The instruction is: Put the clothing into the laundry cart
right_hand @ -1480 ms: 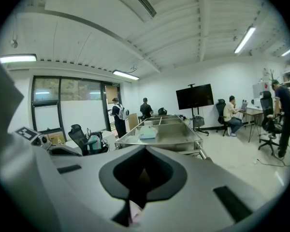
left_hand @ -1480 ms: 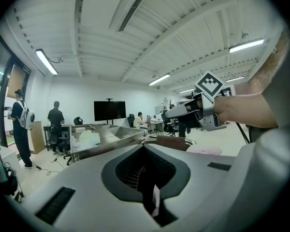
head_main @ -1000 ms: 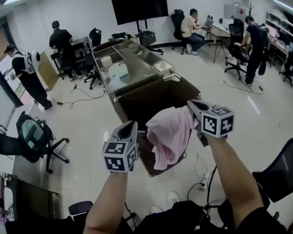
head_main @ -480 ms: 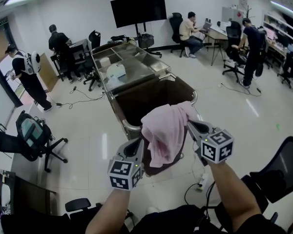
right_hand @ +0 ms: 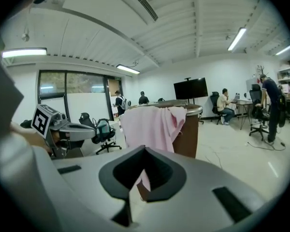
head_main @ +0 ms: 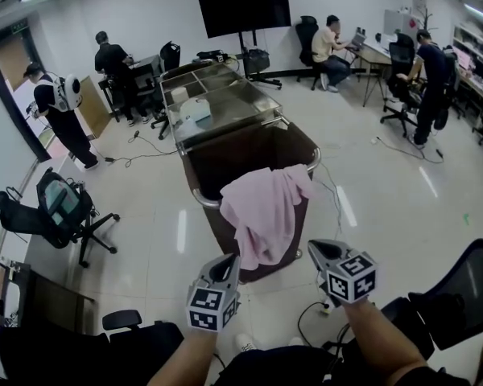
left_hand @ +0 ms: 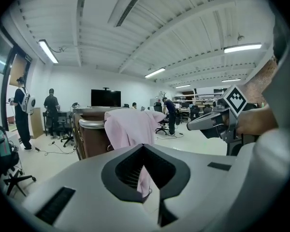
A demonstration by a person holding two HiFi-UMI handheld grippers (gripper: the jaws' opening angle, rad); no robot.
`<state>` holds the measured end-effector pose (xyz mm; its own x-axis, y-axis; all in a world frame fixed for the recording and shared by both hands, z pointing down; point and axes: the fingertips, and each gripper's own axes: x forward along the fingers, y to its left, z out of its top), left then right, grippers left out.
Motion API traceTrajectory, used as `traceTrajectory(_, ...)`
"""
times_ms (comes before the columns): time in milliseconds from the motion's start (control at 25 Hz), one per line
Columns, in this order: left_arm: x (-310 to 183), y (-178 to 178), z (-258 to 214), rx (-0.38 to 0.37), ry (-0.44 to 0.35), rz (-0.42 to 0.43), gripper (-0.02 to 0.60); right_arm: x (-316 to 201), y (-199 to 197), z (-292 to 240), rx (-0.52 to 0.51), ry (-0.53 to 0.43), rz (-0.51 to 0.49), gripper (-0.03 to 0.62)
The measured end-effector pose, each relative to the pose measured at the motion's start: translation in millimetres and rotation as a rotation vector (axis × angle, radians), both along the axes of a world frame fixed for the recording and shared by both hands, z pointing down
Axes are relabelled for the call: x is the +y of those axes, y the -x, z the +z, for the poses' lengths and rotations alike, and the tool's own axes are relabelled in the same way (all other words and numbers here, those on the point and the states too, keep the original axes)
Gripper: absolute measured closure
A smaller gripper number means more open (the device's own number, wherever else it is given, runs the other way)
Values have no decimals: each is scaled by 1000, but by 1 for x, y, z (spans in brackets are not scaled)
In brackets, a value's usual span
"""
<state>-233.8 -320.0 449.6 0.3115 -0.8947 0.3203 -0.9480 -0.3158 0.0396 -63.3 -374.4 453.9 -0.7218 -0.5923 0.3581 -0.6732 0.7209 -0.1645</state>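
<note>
Grey plastic and black-and-white marker cubes fill the nearest ground. The left gripper (head_main: pixel 228 261) and the right gripper (head_main: pixel 315 248) are held low in front of the person on bare forearms, side by side and apart from each other, both pointing toward the cart. Each gripper's own view shows its jaws brought fully together with nothing pinched between them. A strip of pink cloth shows through the hollow in each jaw body, but it lies well beyond the tips. Just past the two grippers, and touching neither, the pink garment (head_main: pixel 263 209) hangs draped over the near rim of the brown laundry cart (head_main: pixel 243 155). Most of it falls down the outside of the cart's front wall. Its upper part lies folded over the metal rim, and one corner reaches toward the right side of the rim; it is not down inside the cart. Just behind the cart stands a steel table (head_main: pixel 233 107) with a white object (head_main: pixel 195 111) on it. Off to the left, a black office chair carries a teal backpack (head_main: pixel 62 203). Farther back, a dark screen (head_main: pixel 244 10) on a stand is at the far wall, and several people stand or sit at desks around the room.
</note>
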Motion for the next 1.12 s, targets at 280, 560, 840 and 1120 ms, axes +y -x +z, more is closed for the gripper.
traceTrajectory(280,21,-17,35,38,73,-53,583,17,-17,16,34,15,-37,589)
traceTrajectory(560,23,-22,30,47,52,-75,583,23,-17,24,13,45,-57,589)
traceTrajectory(840,21,-21,26,46,50,-78,583,26,-12,26,6,54,-61,589)
traceTrajectory(1120,15,-21,23,40,41,-65,583,22,-12,22,3,50,-48,589)
